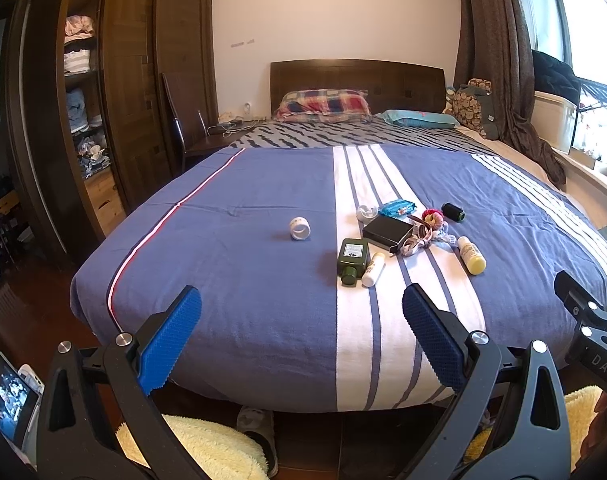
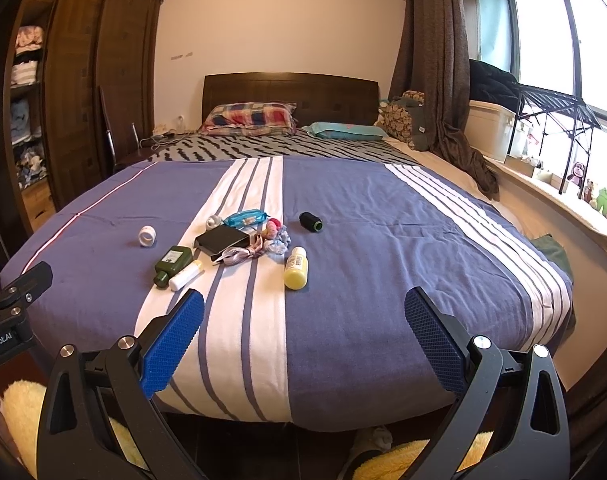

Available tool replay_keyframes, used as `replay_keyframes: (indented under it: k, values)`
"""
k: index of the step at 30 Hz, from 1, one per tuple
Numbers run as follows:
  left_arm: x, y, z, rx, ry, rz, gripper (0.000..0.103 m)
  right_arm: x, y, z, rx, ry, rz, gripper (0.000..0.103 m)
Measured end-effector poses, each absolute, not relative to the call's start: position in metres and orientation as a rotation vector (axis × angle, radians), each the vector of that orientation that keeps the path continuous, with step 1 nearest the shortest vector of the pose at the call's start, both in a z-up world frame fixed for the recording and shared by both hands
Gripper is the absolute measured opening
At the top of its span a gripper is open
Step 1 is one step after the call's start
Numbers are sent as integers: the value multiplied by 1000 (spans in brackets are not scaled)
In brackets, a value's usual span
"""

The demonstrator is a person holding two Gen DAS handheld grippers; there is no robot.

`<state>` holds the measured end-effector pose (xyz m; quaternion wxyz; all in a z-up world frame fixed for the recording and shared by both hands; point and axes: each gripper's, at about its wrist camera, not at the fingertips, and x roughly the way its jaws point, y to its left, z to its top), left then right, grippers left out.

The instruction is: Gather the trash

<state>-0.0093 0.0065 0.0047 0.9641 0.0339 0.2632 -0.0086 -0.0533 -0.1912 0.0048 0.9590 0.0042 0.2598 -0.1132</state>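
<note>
We note L gripper (image 1: 302, 308) & R gripper (image 2: 304, 312) both spread wide, empty, short of the bed (image 2: 383, 240) w/ green bottle (image 1: 352, 258), yellow bottle (image 2: 296, 269), black box (image 1: 387, 232).

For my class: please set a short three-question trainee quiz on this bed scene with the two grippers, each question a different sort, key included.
1. True or false: the left gripper holds the green bottle.
2. Which item lies alone on the blue part of the bedspread, left of the pile? A) white tape roll B) black box C) yellow bottle
3. Fill in: the right gripper's jaws stand ____.

Key: 1 false; 2 A; 3 open.
</note>
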Motion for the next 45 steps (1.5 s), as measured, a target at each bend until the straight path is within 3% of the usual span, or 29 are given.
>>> replay_keyframes:
  k: [45]
  values:
    - [-11, 7, 9, 62, 534, -16, 95, -53, -189, 1, 6, 529, -227, 100]
